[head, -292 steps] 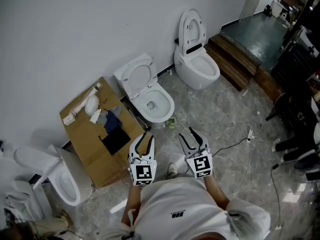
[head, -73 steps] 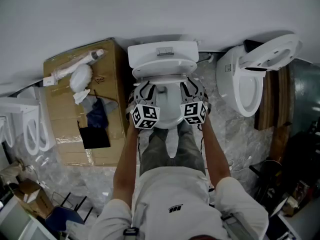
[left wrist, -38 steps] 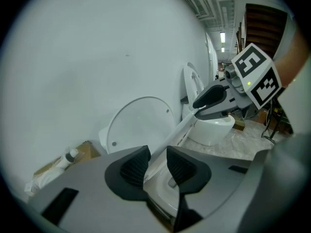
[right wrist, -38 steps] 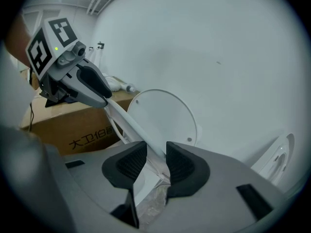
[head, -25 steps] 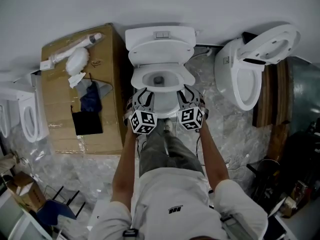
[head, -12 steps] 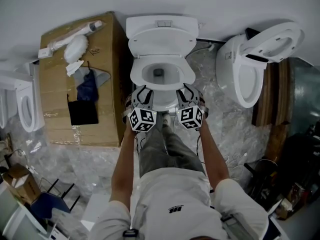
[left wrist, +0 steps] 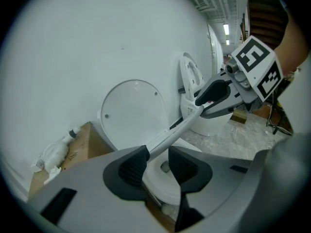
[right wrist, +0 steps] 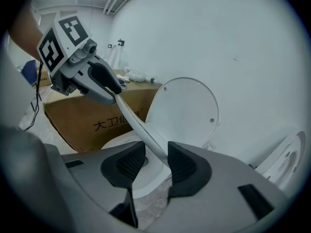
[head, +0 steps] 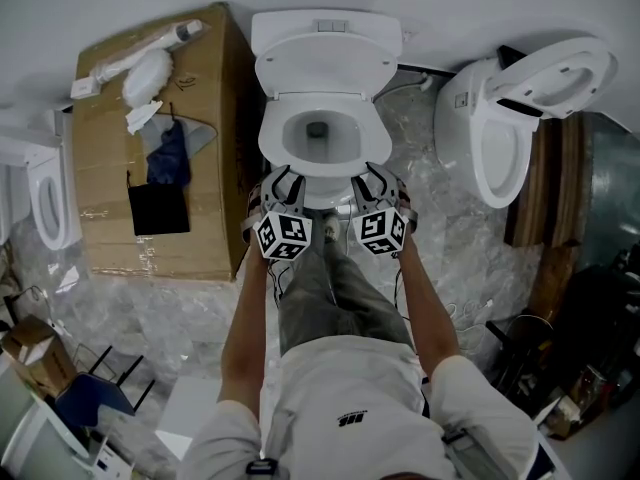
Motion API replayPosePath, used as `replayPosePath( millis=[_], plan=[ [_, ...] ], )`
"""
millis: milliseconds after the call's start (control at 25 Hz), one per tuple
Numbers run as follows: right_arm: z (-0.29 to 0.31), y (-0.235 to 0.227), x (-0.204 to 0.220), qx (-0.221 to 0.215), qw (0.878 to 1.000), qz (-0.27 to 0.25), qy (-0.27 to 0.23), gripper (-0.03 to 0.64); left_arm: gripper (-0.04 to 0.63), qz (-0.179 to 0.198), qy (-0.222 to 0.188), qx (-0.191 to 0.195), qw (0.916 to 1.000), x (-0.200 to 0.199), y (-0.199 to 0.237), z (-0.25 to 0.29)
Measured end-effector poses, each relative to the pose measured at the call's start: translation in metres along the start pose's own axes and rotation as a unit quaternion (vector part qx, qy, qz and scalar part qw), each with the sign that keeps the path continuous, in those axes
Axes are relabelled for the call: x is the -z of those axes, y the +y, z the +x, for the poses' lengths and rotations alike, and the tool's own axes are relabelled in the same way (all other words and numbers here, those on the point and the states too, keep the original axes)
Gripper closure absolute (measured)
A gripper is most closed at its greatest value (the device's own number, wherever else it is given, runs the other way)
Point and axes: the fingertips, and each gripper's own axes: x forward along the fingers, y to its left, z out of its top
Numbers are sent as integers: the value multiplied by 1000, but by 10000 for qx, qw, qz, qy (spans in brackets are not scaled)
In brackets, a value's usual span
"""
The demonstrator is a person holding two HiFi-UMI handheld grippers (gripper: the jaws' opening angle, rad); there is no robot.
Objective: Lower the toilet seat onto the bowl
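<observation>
The white toilet stands against the wall with its lid (head: 325, 58) upright. Its seat (head: 275, 133) is swung down low over the bowl (left wrist: 161, 184). My left gripper (head: 284, 180) and right gripper (head: 375, 176) are side by side at the seat's front edge. In the left gripper view the thin seat rim (left wrist: 180, 125) runs between my left gripper's (left wrist: 156, 154) pads and on to the right gripper (left wrist: 218, 93). In the right gripper view the rim (right wrist: 133, 123) passes between that gripper's (right wrist: 155, 159) pads. Both pairs of jaws have just been opening, with a gap beside the rim.
A cardboard box (head: 150, 138) with packing scraps stands to the left of the toilet. A second toilet (head: 490, 138) with raised lid is at the right, a third (head: 45, 203) at the far left. A wooden step (head: 530, 188) lies beyond the right one. My legs stand before the bowl.
The seat has come down from upright against the lid to low over the bowl. Both grippers moved down and back toward me with its front edge.
</observation>
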Motion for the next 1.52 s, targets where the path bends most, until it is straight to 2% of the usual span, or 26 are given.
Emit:
replayPosePath(
  millis=[720,1520],
  plan=[
    [4,40,44,-233,9996,-107,153,456,431,55,209,59,9997,46,-36,1],
    [20,88,100,-680,9956,-385,525,433,413,57,653,326,9973,109,-75,16]
  ],
)
